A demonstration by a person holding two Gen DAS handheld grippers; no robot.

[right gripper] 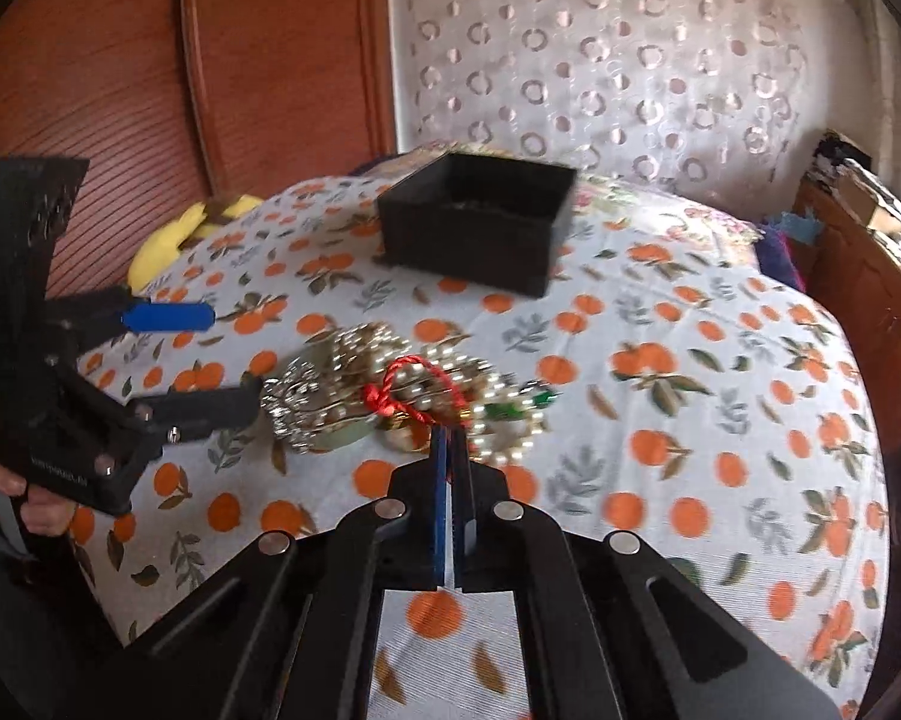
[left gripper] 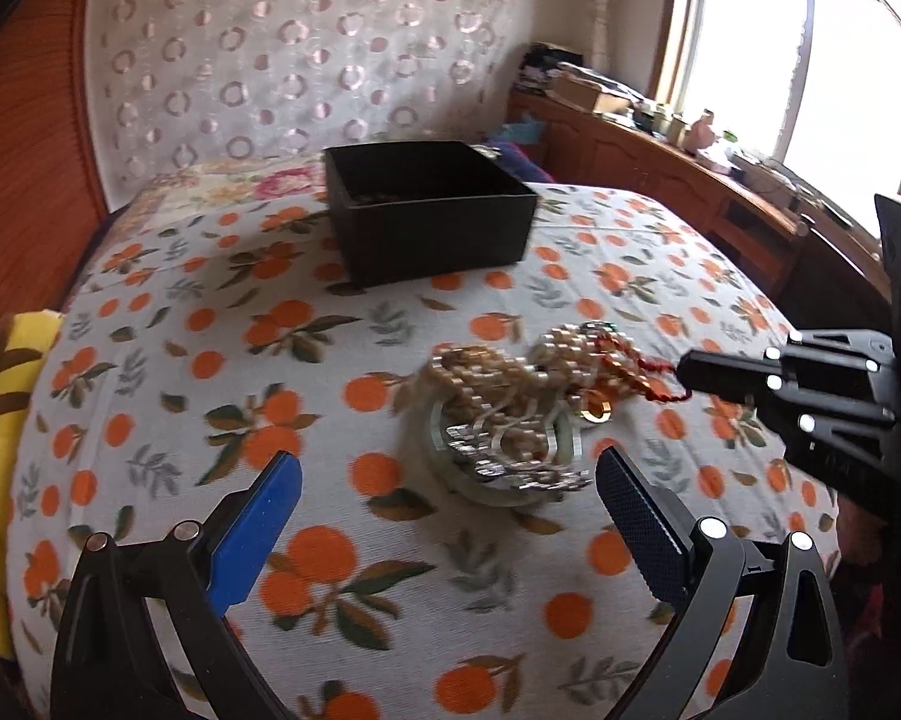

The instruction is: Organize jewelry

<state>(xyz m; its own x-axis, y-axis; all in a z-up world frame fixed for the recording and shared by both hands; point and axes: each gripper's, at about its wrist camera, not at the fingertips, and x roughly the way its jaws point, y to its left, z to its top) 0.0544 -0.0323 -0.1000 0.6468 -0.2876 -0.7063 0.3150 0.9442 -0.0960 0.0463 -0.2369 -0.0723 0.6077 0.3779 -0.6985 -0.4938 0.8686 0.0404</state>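
Nearest the tangled heap of pearl strands and silver chains (right gripper: 384, 396) on the orange-print cloth (right gripper: 660, 396), the right gripper (right gripper: 450, 438) pinches its red cord (right gripper: 417, 387), the left gripper (left gripper: 450, 474) gapes beside it, and the square black box (right gripper: 480, 228) sits beyond.

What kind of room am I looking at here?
Most likely a bedroom: the jewelry pile and black box sit on a bed with an orange-print sheet, against a wooden headboard, with a cluttered wooden cabinet under the window.

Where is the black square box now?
The black square box sits open on the orange-print bedcover, beyond the tangled jewelry pile, toward the headboard in both wrist views.
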